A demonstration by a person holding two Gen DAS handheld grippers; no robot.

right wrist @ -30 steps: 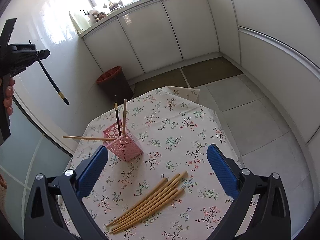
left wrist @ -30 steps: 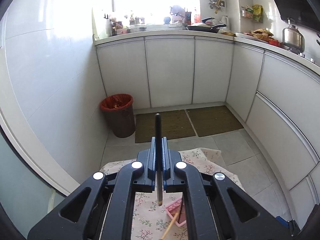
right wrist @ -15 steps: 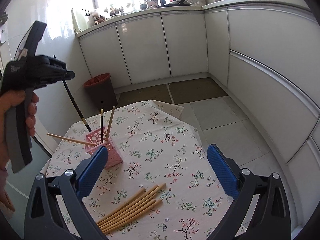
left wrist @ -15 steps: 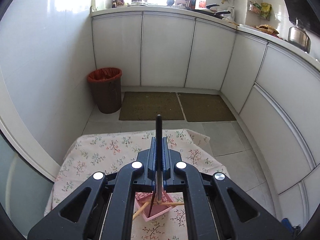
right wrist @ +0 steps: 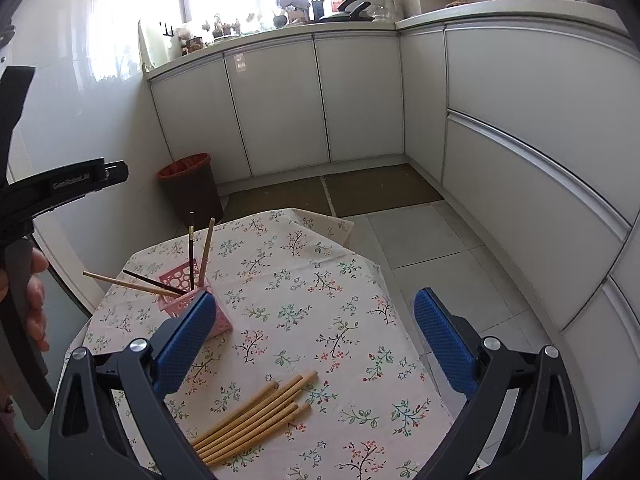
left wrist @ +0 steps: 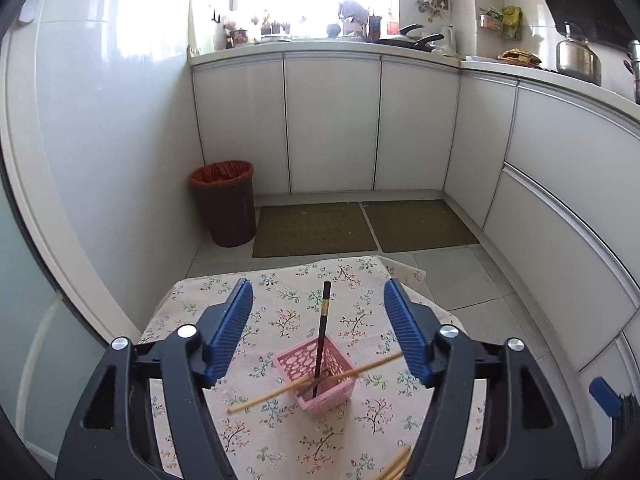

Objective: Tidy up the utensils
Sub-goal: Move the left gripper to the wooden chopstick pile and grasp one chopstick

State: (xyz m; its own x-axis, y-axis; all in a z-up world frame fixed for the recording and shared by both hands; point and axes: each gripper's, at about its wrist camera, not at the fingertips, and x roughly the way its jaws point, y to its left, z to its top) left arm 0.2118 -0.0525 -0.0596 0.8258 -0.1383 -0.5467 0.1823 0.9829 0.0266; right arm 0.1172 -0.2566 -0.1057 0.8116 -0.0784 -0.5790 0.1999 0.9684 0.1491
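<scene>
The left gripper (left wrist: 318, 328) had just been opening; its jaws stood wide, nothing between them, the black chopstick (left wrist: 321, 344) standing in the pink holder (left wrist: 320, 380). The holder could be tipped by leaning sticks. The right gripper (right wrist: 308, 344), empty and wide, hid part of it; loose bamboo chopsticks (right wrist: 256, 420) lay nearby.

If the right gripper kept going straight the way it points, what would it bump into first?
Probably the flowery tablecloth: the right gripper points down at a bare patch, past the chopstick pile. Depth is hard to judge.
</scene>
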